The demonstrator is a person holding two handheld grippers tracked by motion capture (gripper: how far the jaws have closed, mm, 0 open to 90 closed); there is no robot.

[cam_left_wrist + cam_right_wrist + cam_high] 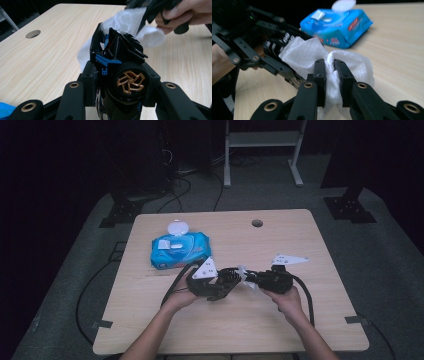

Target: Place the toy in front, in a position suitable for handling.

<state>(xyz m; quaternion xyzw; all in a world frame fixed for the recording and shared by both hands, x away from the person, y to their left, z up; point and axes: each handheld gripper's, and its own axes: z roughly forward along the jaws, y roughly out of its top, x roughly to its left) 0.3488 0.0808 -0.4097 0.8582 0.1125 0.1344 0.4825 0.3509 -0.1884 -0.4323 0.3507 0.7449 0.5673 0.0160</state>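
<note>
My left gripper point(120, 82) clamps the black toy car with orange-spoked wheels point(125, 75) above the wooden table point(300, 320); my right gripper point(329, 68) pinches the white wet wipe point(312, 53), draped against the car's far end

Two grippers point(227, 287) point(257, 279) meet over a white wipe point(246, 274) near a blue pack point(178, 250).

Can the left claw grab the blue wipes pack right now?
Probably not yet. The left claw is shut on the toy car, so it is full, though the table between it and the wipes pack looks free.
</note>
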